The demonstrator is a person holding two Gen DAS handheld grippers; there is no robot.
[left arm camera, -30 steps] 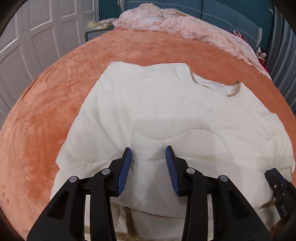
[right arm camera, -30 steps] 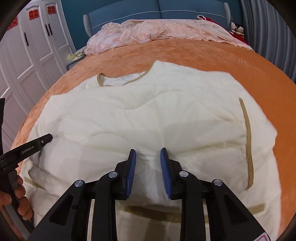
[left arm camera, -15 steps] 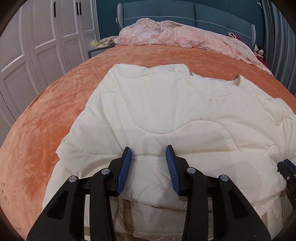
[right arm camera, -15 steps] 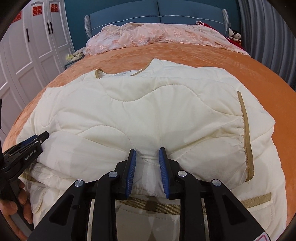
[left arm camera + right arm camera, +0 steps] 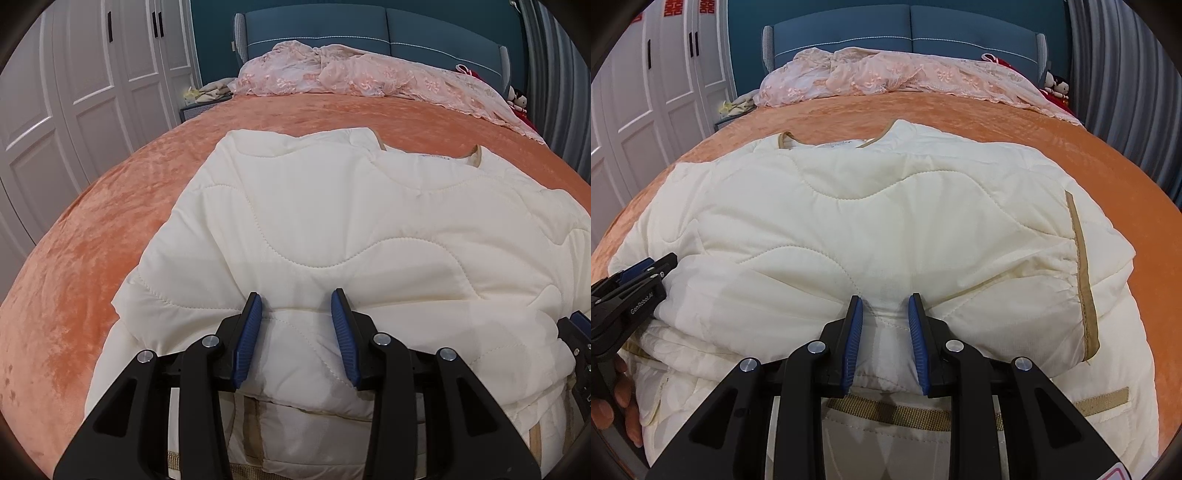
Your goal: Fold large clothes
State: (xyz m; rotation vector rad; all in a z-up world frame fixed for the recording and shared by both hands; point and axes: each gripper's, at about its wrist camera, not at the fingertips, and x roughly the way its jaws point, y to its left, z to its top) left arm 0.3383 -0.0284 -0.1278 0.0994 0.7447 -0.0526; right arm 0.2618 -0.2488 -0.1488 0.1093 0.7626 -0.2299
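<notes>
A cream quilted jacket point(image 5: 351, 229) with tan trim lies on the orange bedspread point(image 5: 92, 240), collar toward the headboard; it also fills the right wrist view point(image 5: 886, 221). Its near part is doubled over. My left gripper point(image 5: 295, 306) has its jaws apart with the folded edge of the jacket bulging between them. My right gripper point(image 5: 884, 304) has its jaws narrower, pinching a ridge of the same folded edge. The left gripper's tip shows in the right wrist view point(image 5: 639, 273), and the right gripper's tip at the right edge of the left wrist view point(image 5: 576, 332).
A pink lace cover point(image 5: 369, 74) is bunched along the blue headboard point(image 5: 905, 29). White wardrobe doors point(image 5: 74, 92) stand to the left. A nightstand with small items point(image 5: 203, 99) sits beside the bed. Grey curtains point(image 5: 1126, 92) hang on the right.
Both grippers have drawn back toward the near edge of the bed and lowered, so the jacket lies flatter. The right jaws have closed slightly on the fold.
</notes>
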